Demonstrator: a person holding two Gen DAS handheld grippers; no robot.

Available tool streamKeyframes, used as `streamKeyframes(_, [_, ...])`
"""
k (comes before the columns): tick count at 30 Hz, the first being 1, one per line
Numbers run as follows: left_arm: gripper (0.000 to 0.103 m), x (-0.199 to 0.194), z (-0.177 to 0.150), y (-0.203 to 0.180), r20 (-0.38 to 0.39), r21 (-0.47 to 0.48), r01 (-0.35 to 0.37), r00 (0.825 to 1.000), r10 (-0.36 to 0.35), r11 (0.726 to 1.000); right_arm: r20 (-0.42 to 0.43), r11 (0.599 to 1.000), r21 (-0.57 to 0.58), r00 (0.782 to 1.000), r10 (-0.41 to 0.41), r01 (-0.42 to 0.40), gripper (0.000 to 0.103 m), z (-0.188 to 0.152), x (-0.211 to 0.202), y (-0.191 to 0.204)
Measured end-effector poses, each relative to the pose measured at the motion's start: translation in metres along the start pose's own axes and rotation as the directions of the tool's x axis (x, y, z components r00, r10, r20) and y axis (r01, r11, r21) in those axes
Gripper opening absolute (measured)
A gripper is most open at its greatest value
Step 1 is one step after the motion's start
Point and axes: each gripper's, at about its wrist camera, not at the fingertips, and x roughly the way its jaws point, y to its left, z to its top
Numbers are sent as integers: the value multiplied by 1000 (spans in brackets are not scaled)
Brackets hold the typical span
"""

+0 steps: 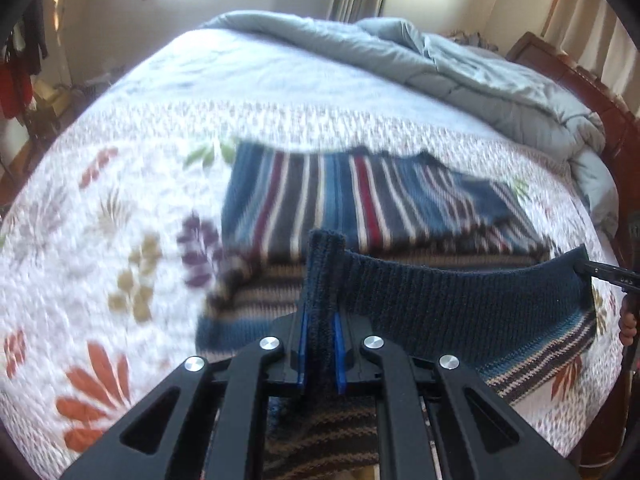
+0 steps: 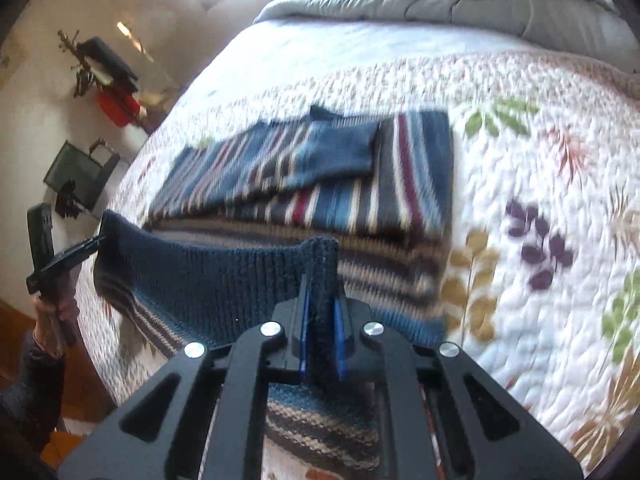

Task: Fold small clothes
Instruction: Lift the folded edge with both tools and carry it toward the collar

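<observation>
Both tongs (image 1: 320,344) (image 2: 323,340) clamped — sweater hem (image 1: 460,292)

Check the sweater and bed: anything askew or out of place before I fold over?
Nothing stands out. Both grippers, left and right, pinch the striped sweater by its navy hem, lifted evenly. The gray comforter is bunched at the far end, away from the work.

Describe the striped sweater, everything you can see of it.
The striped sweater is a knit garment in blue, grey, cream and red stripes with a dark navy ribbed hem. It lies on the floral quilt, sleeves folded across the body. The hem is raised off the bed and stretched between the left gripper and the right gripper, each shut on a bunched corner of the ribbing. The rest still rests on the quilt. Motion blur hides finer detail.
</observation>
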Motion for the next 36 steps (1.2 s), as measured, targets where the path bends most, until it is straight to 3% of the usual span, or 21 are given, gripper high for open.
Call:
streamKeyframes(9, [11, 39, 94, 5, 86, -24, -49, 995, 51, 998, 92, 996, 9, 992, -86, 86, 9, 100, 19, -12])
streamKeyframes(18, [11, 129, 165, 12, 21, -60, -130, 991, 131, 990, 82, 980, 33, 977, -196, 194, 9, 179, 86, -34])
streamKeyframes(22, [11, 169, 169, 24, -54, -75, -155, 987, 151, 985, 47, 972, 68, 973, -228, 224, 9, 190, 115, -50])
streamKeyframes(26, [12, 209, 156, 27, -136, -43, -208, 970, 201, 977, -7, 963, 88, 967, -255, 254, 9, 187, 150, -66])
streamKeyframes(31, [17, 223, 147, 17, -120, 35, -263, 957, 266, 964, -51, 954, 98, 959, -280, 284, 11, 176, 176, -77])
streamKeyframes(33, [25, 218, 148, 13, -116, 83, -289, 948, 297, 954, -45, 955, 96, 959, -279, 282, 19, 175, 172, -75])
streamKeyframes(35, [55, 204, 148, 13, -107, 98, -306, 943, 315, 947, -36, 956, 85, 960, -278, 280, 26, 172, 158, -73])
streamKeyframes(36, [57, 197, 148, 15, -103, 93, -301, 945, 309, 949, -22, 959, 81, 962, -272, 273, 26, 170, 145, -72])
